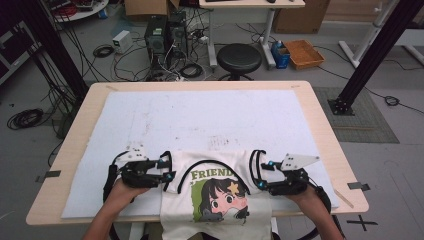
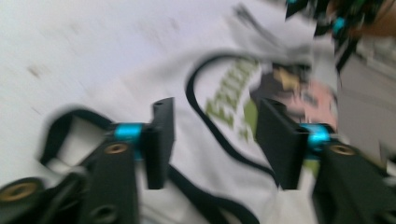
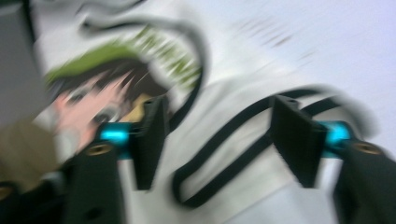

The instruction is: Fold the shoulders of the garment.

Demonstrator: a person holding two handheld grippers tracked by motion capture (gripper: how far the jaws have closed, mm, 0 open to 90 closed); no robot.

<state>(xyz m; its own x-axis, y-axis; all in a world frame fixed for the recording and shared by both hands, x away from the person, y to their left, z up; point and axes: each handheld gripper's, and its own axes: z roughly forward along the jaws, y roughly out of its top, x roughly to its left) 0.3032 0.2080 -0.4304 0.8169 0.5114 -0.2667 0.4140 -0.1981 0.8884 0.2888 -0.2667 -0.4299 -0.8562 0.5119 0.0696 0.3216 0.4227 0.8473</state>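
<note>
Though blurred, shirt (image 2: 219,154) print legible.

High view: even, bright overhead light, soft shadows, no glare; the white mat (image 1: 200,120) reads clean. Slight bending of straight lines at the edges. Both gripper views are heavily motion-blurred: the shirt (image 2: 224,107) print smears and the jaws are soft-edged. The mat is near blown out in the right gripper view.

I read "FRIEND" in green capitals across the chest of the white shirt (image 1: 216,200), above its cartoon face; nothing else is legible to me.
</note>
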